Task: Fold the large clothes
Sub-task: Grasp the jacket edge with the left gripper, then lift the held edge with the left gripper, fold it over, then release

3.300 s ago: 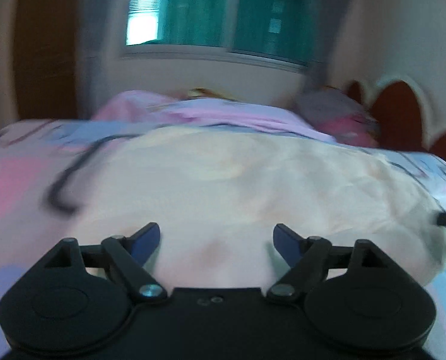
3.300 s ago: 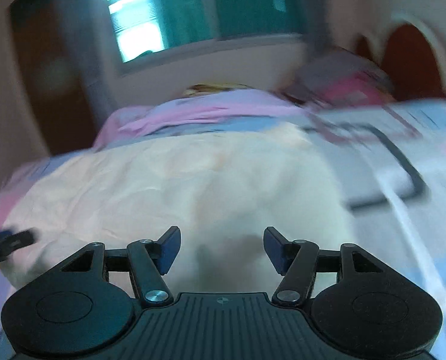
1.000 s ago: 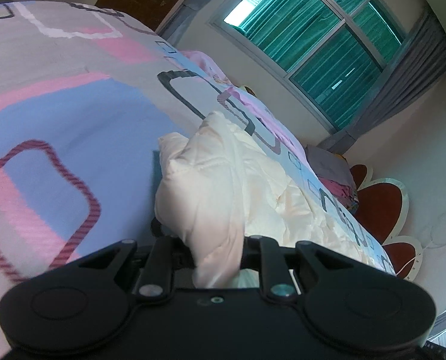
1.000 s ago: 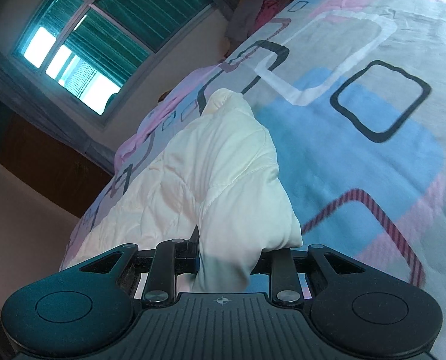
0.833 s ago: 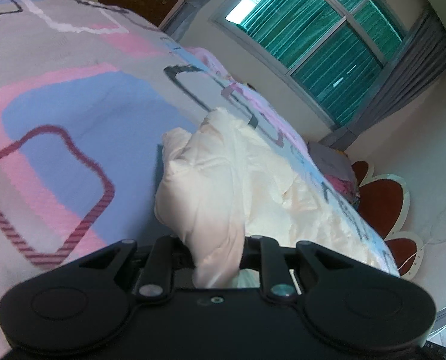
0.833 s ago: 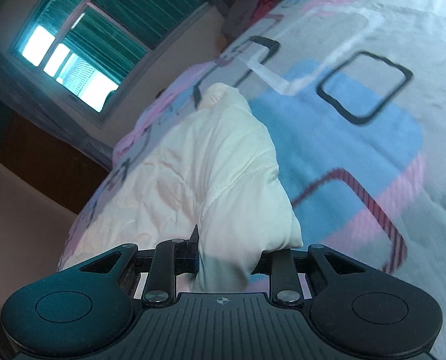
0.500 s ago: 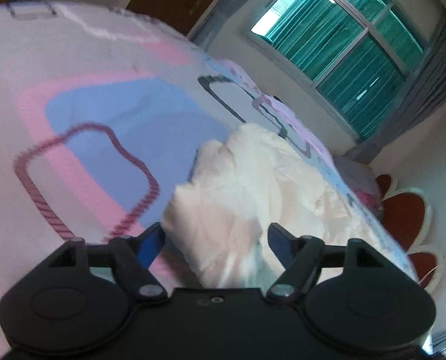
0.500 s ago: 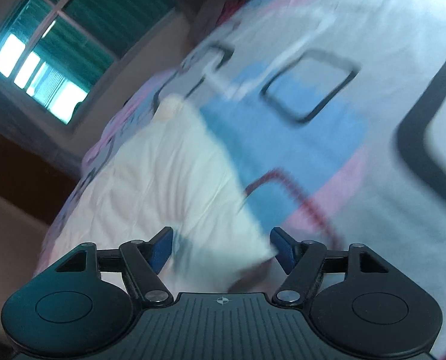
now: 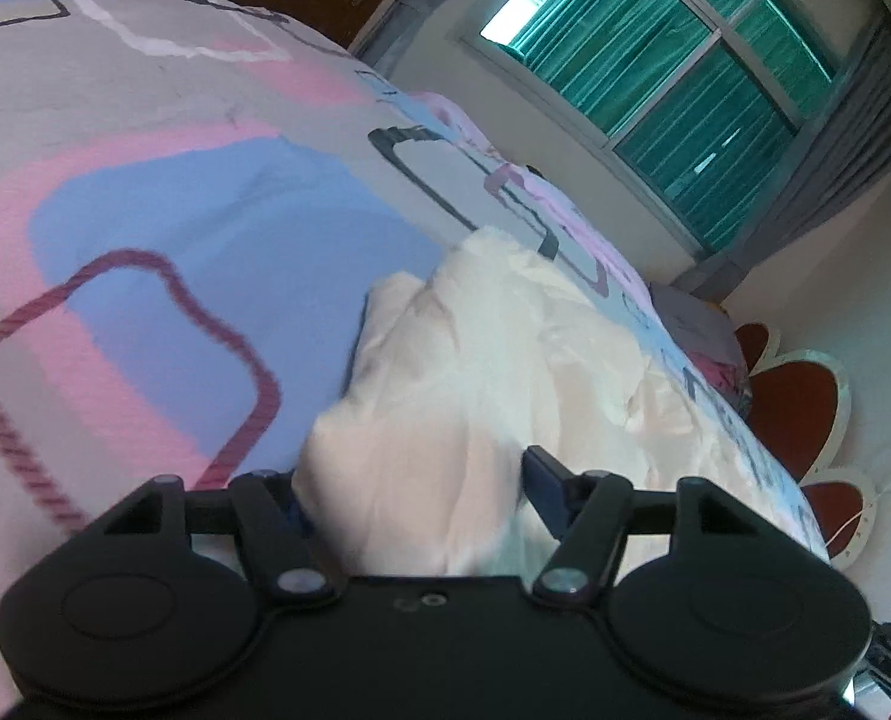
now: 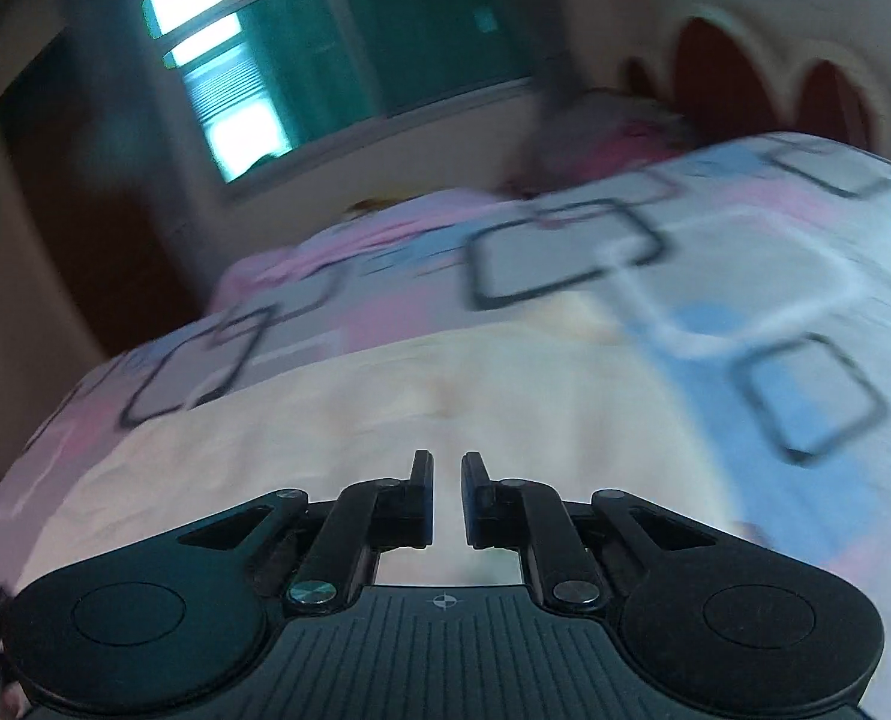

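Observation:
A cream padded jacket lies on the bed. In the left wrist view its bunched edge rests between the spread fingers of my left gripper, which is open and no longer clamps it. In the right wrist view the jacket lies flat across the bed, blurred by motion. My right gripper is above its near edge, fingers almost together with a narrow gap and nothing between them.
The bedspread is grey, pink and blue with dark square outlines. A red scalloped headboard and pillows are at the far right. A window with green curtains is behind the bed.
Both grippers released the jacket folds they held. The left stays open around the cloth. The right has pulled back, swung level and closed its fingers empty.

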`<action>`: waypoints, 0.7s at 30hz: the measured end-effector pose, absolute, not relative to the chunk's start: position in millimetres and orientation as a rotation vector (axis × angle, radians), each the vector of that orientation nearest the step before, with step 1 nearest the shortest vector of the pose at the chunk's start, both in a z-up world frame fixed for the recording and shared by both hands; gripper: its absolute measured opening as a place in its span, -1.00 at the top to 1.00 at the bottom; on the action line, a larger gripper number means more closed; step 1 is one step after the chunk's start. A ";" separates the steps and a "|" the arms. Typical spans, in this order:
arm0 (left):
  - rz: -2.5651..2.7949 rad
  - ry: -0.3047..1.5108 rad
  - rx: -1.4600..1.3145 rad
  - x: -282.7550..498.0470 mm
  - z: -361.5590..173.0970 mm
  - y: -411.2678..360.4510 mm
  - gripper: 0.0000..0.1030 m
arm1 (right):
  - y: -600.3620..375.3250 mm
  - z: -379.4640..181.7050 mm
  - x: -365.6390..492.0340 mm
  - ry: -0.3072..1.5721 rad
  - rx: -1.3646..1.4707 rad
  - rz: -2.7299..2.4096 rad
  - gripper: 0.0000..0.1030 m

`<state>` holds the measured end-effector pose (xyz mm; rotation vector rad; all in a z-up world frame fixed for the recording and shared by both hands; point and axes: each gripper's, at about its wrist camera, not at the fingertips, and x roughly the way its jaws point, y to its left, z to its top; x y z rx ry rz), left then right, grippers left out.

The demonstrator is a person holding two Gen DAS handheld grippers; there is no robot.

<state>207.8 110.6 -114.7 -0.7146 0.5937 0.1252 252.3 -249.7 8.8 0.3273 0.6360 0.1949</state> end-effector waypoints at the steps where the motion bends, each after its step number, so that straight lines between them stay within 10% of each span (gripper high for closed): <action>1: 0.120 0.585 -0.728 210.7 -113.2 112.1 -0.25 | -232.9 8.3 258.2 0.643 0.307 0.225 0.86; 9: 0.050 0.570 -0.692 220.2 -101.3 110.1 0.57 | -165.4 -32.3 285.3 0.740 0.229 0.294 0.89; 21: -0.113 0.458 -0.454 224.3 -32.3 61.8 0.64 | -154.5 -58.9 297.6 0.866 0.185 0.231 0.89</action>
